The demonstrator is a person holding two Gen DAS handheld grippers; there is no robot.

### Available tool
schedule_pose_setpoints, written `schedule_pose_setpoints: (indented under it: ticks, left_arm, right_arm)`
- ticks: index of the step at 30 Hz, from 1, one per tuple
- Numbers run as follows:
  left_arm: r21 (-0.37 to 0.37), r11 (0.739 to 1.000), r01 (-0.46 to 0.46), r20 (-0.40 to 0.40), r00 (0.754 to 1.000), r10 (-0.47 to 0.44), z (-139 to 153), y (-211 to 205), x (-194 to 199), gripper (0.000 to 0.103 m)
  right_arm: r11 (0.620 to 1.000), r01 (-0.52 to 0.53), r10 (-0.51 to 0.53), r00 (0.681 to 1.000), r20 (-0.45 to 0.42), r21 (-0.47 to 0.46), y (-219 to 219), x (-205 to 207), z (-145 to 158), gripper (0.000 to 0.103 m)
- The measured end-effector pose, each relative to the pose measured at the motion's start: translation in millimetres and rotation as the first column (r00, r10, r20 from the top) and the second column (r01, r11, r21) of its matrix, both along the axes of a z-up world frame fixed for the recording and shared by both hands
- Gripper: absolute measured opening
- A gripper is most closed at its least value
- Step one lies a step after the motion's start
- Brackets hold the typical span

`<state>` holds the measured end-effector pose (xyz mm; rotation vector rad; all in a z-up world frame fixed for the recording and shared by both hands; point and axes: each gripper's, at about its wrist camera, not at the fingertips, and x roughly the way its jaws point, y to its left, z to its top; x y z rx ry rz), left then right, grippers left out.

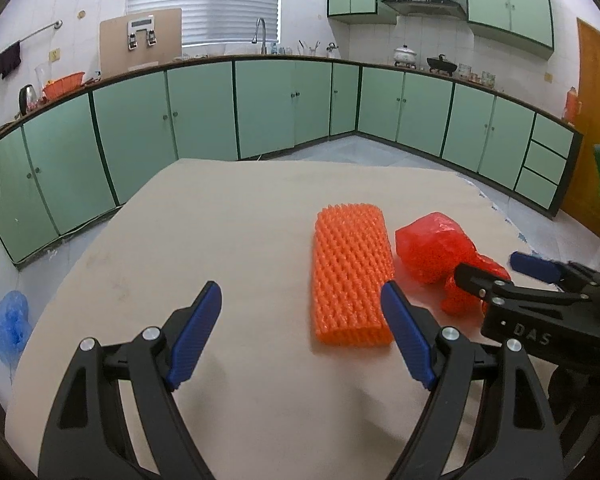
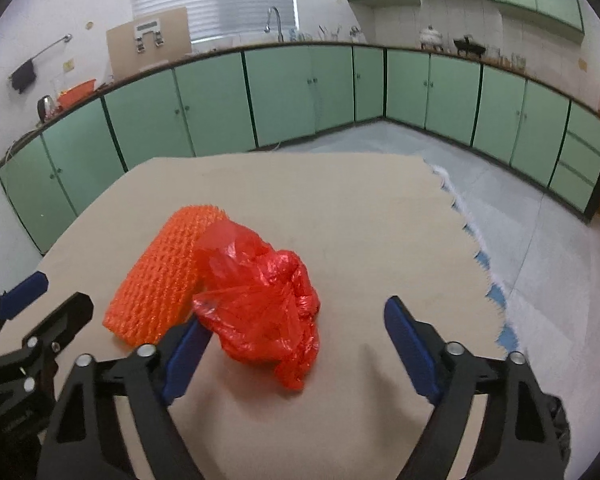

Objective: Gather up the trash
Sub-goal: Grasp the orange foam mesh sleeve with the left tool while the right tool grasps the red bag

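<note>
while r gripper straddles red plastic bag w/ jaws apart, bag hides foam net's edge, l gripper wide, empty

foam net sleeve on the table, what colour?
Orange foam net sleeve, with a raised mesh pattern; clearest in the left wrist view.

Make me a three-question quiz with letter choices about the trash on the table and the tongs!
1. Where does the red plastic bag lie?
A. on the floor
B. beside the orange foam net on the table
C. in the sink

2. How many pieces of trash lie on the table?
A. two
B. four
C. six

3. What are the right tongs doing?
A. squeezing the net
B. shut with nothing in them
C. open around the bag

Answers: 1 B, the two lie side by side; 2 A, only net and bag; 3 C, one pad sits clear of the bag.
</note>
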<state>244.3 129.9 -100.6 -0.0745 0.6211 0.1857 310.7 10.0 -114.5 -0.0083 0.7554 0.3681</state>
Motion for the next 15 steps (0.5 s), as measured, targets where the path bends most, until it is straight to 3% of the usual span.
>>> schedule_pose_setpoints:
  ticks: [1, 3, 8, 15]
  left_arm:
    - [-0.002, 1.0, 0.0, -0.004, 1.0, 0.0, 0, 1, 1, 0.079]
    - [-0.007, 1.0, 0.0, -0.01, 1.0, 0.0, -1, 1, 3, 0.079]
    - [-0.004, 1.0, 0.008, -0.019, 1.0, -0.008, -2, -2, 4, 0.079]
    - [-0.011, 0.999, 0.041, -0.047, 0.998, -0.041, -5, -13, 9, 0.079]
  right_arm:
    - [1.0, -0.014, 0.014, 1.0, -0.016, 0.005, 2, 3, -2, 0.055]
    - [0.999, -0.042, 0.043, 0.998, -0.049, 0.014, 4, 6, -7, 0.041]
    - [0.997, -0.075, 0.075, 0.996, -0.046, 0.006, 7, 0, -6, 0.032]
    - [1.0, -0.004, 0.005, 1.0, -0.02, 0.024, -15, -10, 1, 0.03]
